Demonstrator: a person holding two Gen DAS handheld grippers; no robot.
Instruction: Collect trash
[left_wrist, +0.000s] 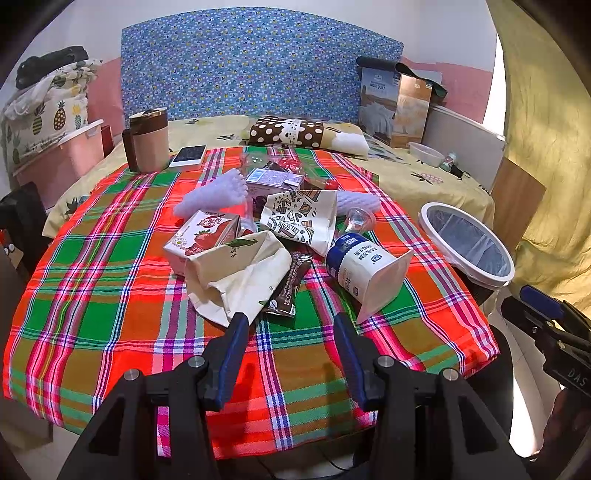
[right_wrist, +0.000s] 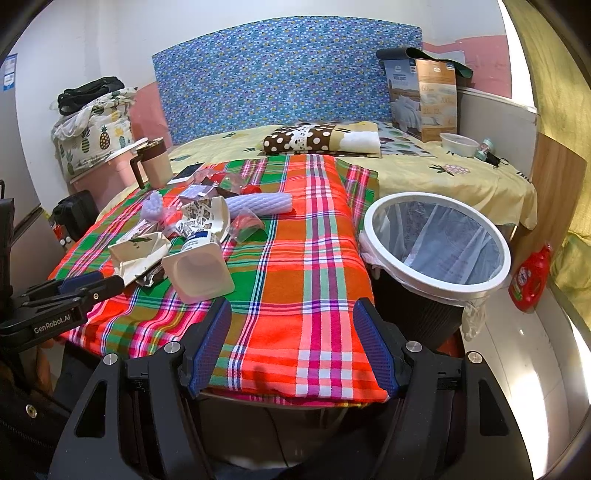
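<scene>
A heap of trash lies on the plaid cloth (left_wrist: 110, 295): a tipped white and blue yogurt cup (left_wrist: 365, 273), a crumpled cream paper bag (left_wrist: 240, 273), a strawberry milk carton (left_wrist: 201, 236), a brown wrapper (left_wrist: 290, 284), a patterned paper bag (left_wrist: 299, 218) and a purple carton (left_wrist: 273, 179). My left gripper (left_wrist: 291, 321) is open and empty, just in front of the cream bag and the wrapper. My right gripper (right_wrist: 291, 310) is open and empty over the cloth's near edge, right of the yogurt cup (right_wrist: 195, 269). A lined bin (right_wrist: 439, 247) stands to the right.
A lidded mug (left_wrist: 147, 140) and a phone (left_wrist: 188, 155) sit at the cloth's far left. A polka-dot pillow (left_wrist: 295, 131), a box (left_wrist: 395, 107) and a plastic bowl (left_wrist: 426, 153) lie on the bed behind. A red bottle (right_wrist: 528, 280) stands on the floor by the bin.
</scene>
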